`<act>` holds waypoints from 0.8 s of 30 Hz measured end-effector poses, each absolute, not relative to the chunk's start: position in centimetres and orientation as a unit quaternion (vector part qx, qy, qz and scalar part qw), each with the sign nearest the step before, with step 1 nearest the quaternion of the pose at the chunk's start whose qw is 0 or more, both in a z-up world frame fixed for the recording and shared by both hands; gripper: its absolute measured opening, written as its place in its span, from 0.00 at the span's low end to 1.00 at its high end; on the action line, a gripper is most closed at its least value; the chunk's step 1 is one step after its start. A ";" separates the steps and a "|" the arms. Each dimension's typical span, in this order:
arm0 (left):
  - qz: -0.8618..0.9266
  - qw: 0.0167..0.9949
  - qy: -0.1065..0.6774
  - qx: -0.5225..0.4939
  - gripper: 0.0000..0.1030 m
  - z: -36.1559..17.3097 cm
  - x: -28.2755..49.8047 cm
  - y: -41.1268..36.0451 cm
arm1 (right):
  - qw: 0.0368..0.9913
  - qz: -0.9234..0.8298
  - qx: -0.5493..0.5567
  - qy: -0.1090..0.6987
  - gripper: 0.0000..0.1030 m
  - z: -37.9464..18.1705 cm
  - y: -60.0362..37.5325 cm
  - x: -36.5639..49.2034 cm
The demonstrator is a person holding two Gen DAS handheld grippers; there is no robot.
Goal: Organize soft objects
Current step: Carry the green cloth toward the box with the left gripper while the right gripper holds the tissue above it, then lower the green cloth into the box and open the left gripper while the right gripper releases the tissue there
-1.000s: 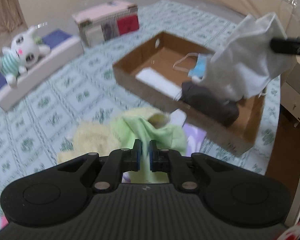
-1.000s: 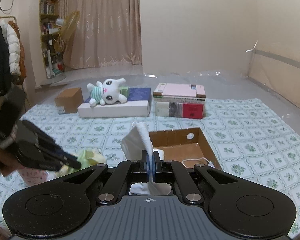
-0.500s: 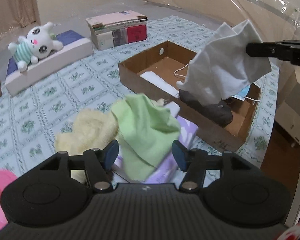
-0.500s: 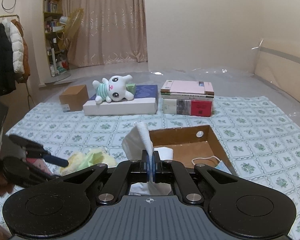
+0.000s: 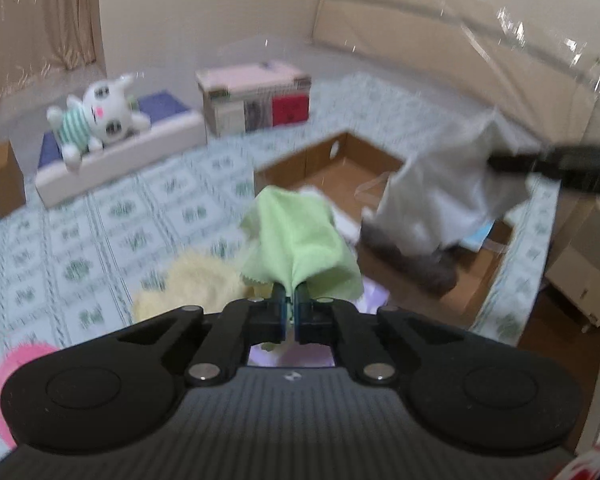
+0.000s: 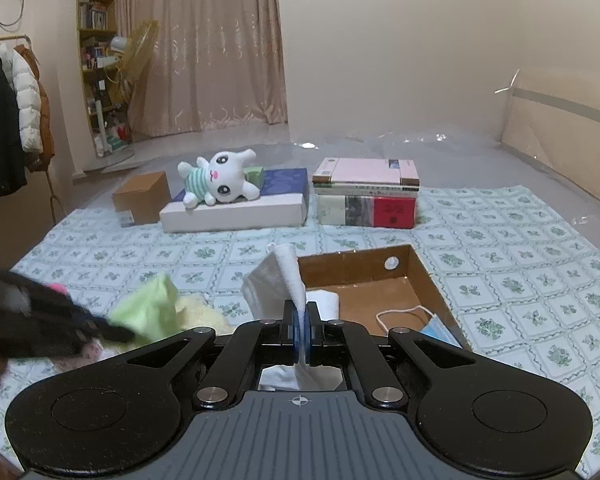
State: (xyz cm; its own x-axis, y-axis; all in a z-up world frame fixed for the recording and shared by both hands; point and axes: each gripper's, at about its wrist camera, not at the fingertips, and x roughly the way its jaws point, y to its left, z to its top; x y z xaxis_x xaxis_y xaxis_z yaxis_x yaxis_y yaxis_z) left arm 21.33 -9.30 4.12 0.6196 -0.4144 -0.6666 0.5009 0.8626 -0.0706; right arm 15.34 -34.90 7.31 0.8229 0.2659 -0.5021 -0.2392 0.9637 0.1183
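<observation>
Notably, the left wrist view is motion-blurred — detail is soft. Left gripper (image 5: pixel 289 302) fingers pinch the green cloth (image 5: pixel 298 236), lifted above the yellow cloth (image 5: pixel 198 284). Right gripper (image 6: pixel 301 326) fingers pinch the white cloth (image 6: pixel 278 284) over the cardboard box (image 6: pixel 428 280) — its lower part hidden.

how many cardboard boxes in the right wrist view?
2: a closed box at far left beside the plush's platform, and an open shallow box ahead of the right hand-held gripper. Others may be out of frame.
</observation>
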 end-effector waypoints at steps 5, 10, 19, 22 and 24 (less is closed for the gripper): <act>-0.277 0.900 0.332 0.056 0.02 9.2 21.6 -9.6 | 0.959 0.132 0.026 0.249 0.03 8.9 -35.0 14.3; -0.298 0.899 0.315 0.055 0.02 12.1 22.1 -12.2 | 0.965 0.119 0.031 0.233 0.03 10.6 -36.4 13.9; -0.329 0.886 0.321 0.055 0.02 11.1 25.1 -19.3 | 0.967 0.091 0.058 0.233 0.03 10.8 -40.7 16.0; -0.331 0.882 0.331 0.058 0.02 9.3 26.4 -21.7 | 0.963 0.083 0.073 0.244 0.03 9.6 -42.0 17.3; -0.330 0.876 0.347 0.062 0.02 7.6 27.3 -23.3 | 0.959 0.077 0.082 0.259 0.03 8.4 -42.9 18.1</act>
